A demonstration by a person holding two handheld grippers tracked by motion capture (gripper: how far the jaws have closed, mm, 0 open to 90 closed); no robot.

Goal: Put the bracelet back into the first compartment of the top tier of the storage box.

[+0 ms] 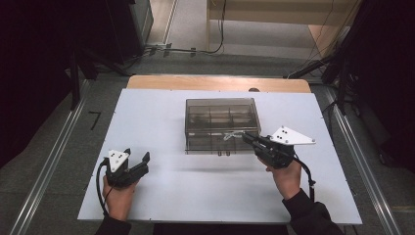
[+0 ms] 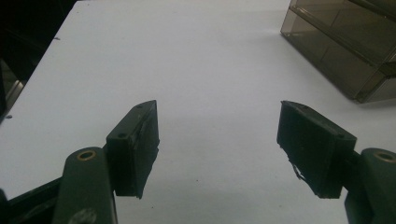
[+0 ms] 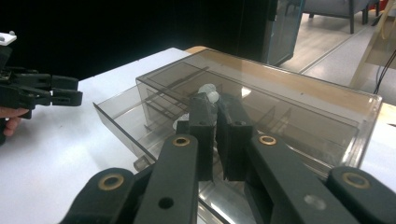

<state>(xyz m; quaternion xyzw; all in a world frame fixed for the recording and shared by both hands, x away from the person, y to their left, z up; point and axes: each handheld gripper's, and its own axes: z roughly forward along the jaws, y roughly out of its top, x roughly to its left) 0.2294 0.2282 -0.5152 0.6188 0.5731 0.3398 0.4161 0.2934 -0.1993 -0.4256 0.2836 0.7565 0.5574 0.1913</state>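
Right gripper (image 3: 215, 100) pinches a small white piece (image 3: 208, 91) over my organizer box (image 1: 221, 125) at twelve o'clock, ready to drop; left gripper (image 2: 217, 140) waits spread.

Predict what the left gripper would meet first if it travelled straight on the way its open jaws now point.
Probably nothing: the left gripper faces bare white table, with the smoky plastic box off to one side, though depth is unclear.

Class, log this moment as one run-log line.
right claw: shut on white item over box | left claw: open, idle on table
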